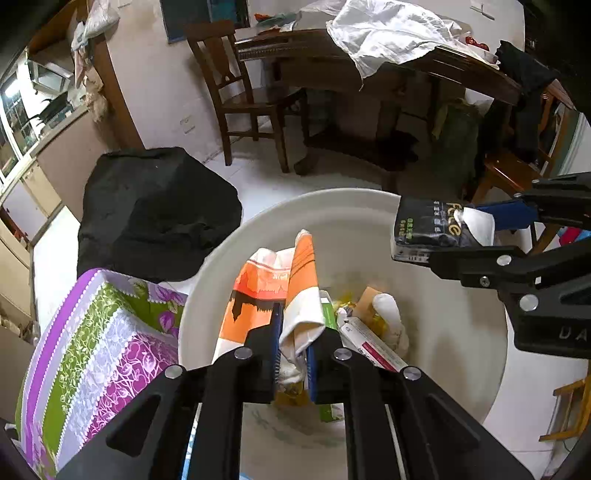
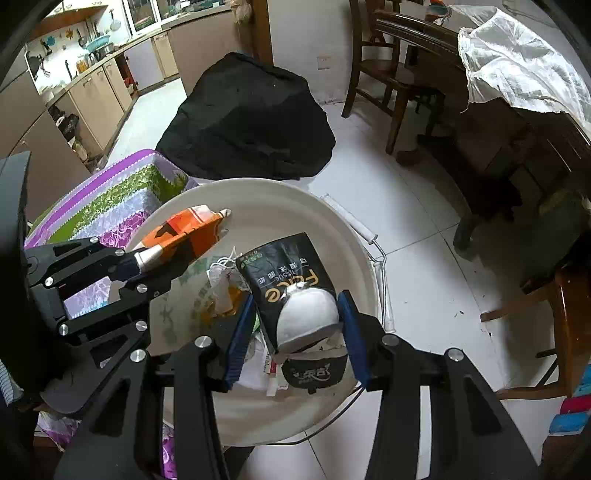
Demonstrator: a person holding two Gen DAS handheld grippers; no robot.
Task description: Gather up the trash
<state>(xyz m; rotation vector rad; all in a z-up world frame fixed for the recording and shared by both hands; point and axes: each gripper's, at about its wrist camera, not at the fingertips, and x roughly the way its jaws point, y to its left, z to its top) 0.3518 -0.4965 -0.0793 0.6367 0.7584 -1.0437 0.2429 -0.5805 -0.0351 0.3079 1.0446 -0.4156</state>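
There are two grippers: the left gripper (image 1: 293, 354) with an orange-and-white wrapper (image 1: 301, 295) between its jaws, and the right gripper (image 2: 301, 332) with a black tissue pack (image 2: 291, 284) between its jaws. One white bucket (image 1: 461, 332) sits on the floor with one wire handle (image 2: 380, 273), and inside it lie several loose scraps, among them one pink-and-white box (image 1: 373, 347) and one white wad (image 1: 391, 317); the rest is too jumbled to count. Around it are one black covered heap (image 1: 155, 210), one floral-patterned box (image 1: 96, 350), one dark wooden bench (image 1: 369, 48) carrying one white sack (image 1: 391, 33), and at least two wooden chairs (image 1: 240, 96).
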